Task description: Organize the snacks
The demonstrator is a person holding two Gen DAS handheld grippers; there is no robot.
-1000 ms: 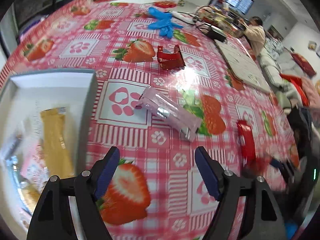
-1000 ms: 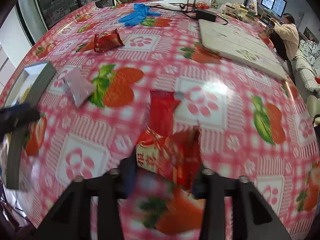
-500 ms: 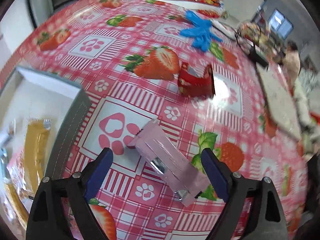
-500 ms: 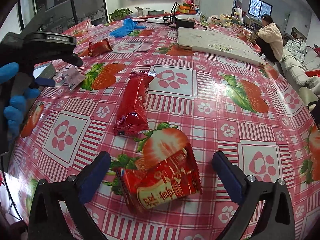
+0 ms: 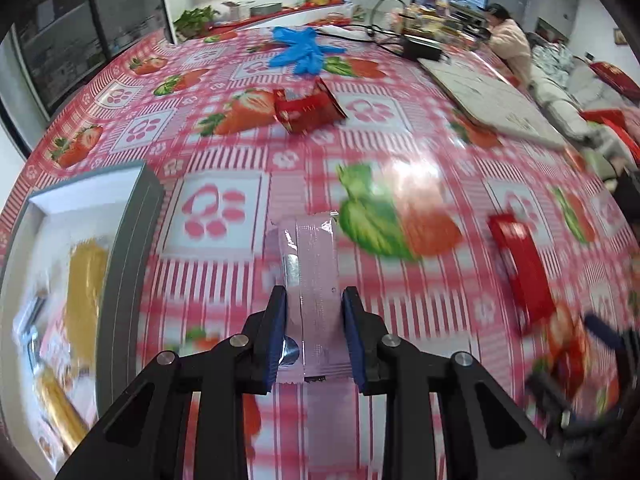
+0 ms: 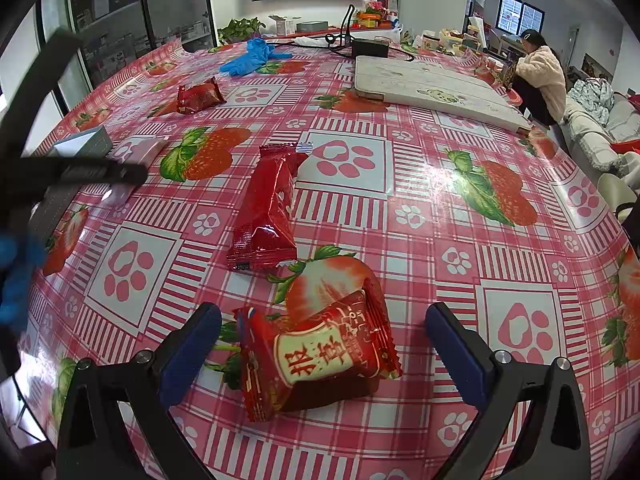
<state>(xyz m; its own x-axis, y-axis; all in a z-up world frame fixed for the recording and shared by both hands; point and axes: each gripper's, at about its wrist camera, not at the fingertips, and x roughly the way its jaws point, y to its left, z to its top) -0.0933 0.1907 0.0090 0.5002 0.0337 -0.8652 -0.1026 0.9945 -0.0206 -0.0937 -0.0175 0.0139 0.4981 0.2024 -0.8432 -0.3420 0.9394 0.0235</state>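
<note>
Left hand-held gripper point(image 5: 314, 328) clamps pink packet point(image 5: 310, 280); right hand-held gripper point(image 6: 322, 344) open around red snack point(image 6: 316, 360). Lift level toward tray point(image 5: 120, 240), frame left.

Desk point(image 6: 400, 168): red-white checked cloth, strawberries, pink paw prints. Snack bar point(image 5: 316, 276): pale pink, silver patch. Long packet point(image 6: 266, 216): glossy red. Square packet point(image 6: 320, 354): red, cream label, red characters. Gloves point(image 5: 304, 50): blue. Tray point(image 5: 132, 240): grey wall, white inside. Hand-held gripper pads point(image 6: 192, 350): blue; arms black.
</note>
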